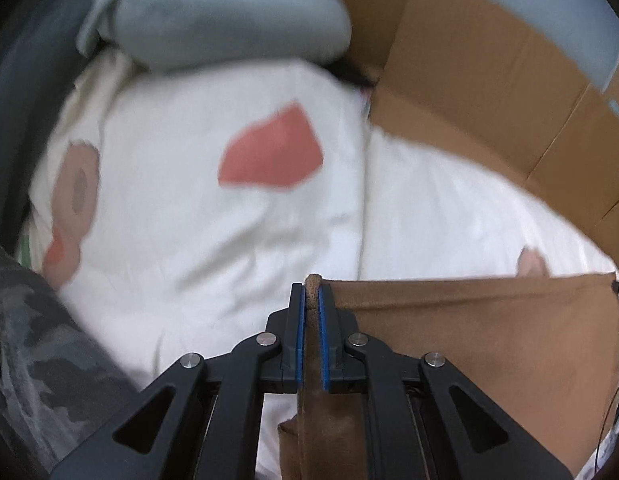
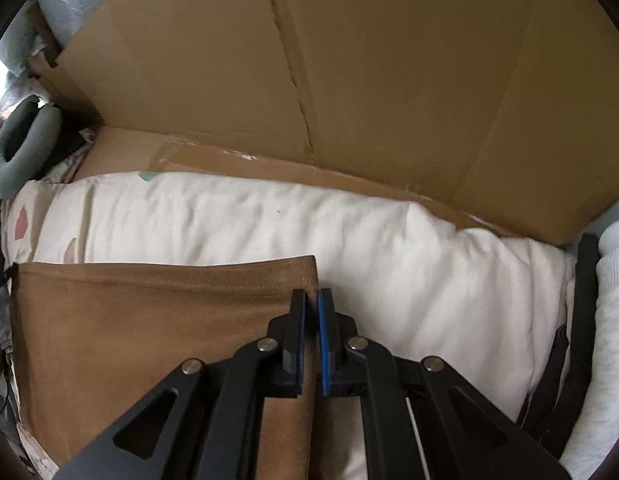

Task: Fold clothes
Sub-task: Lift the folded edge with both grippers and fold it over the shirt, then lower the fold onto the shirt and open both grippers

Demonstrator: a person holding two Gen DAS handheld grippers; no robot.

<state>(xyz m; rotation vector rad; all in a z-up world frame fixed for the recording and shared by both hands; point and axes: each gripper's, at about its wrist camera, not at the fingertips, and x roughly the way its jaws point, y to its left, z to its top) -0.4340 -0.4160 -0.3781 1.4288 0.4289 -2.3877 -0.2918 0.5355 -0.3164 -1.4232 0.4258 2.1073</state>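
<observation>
A brown suede-like garment is stretched between my two grippers over a white quilt. My left gripper is shut on the garment's left top corner, with cloth running down between the blue pads. In the right wrist view the same brown garment spreads to the left, and my right gripper is shut on its right top corner. The garment's top edge runs straight between the two corners.
The white quilt has red and pink patches. Cardboard sheets stand behind it. A grey neck pillow lies at the far left, also in the right wrist view. A camouflage cloth lies at the left.
</observation>
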